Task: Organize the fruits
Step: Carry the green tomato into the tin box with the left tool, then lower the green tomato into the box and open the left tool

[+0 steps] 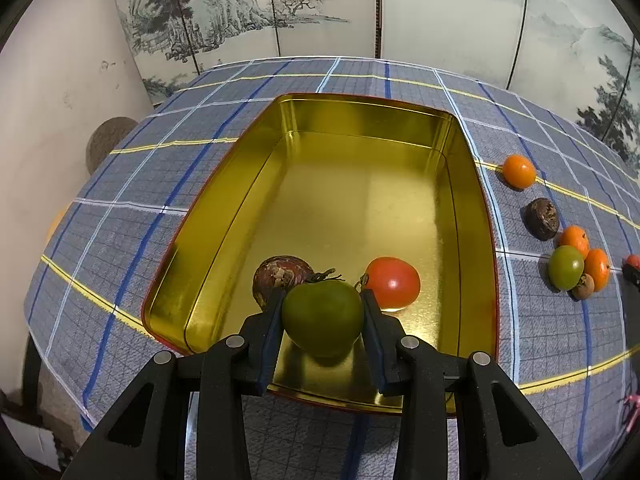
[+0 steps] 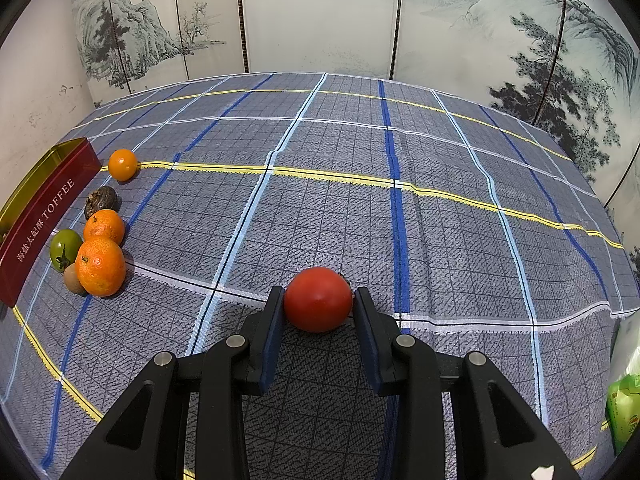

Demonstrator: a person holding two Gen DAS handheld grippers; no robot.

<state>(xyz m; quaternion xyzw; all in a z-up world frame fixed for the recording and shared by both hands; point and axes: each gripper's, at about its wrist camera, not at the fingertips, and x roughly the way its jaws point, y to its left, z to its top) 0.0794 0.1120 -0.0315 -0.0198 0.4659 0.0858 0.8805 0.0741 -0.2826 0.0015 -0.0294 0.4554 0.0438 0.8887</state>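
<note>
The gold metal tin (image 1: pixel 256 184) is sitting on the checked table (image 1: pixel 132 240). The left tool (image 1: pixel 323 316) is gripping a smooth green tomato (image 1: pixel 323 320) above the tin. The right tool (image 2: pixel 319 304) is gripping a glossy red tomato (image 2: pixel 319 299).

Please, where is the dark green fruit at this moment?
In the left wrist view the dark green fruit sits between the jaws of the left gripper, over the near end of the gold tin, by a brown fruit and a red fruit.
</note>
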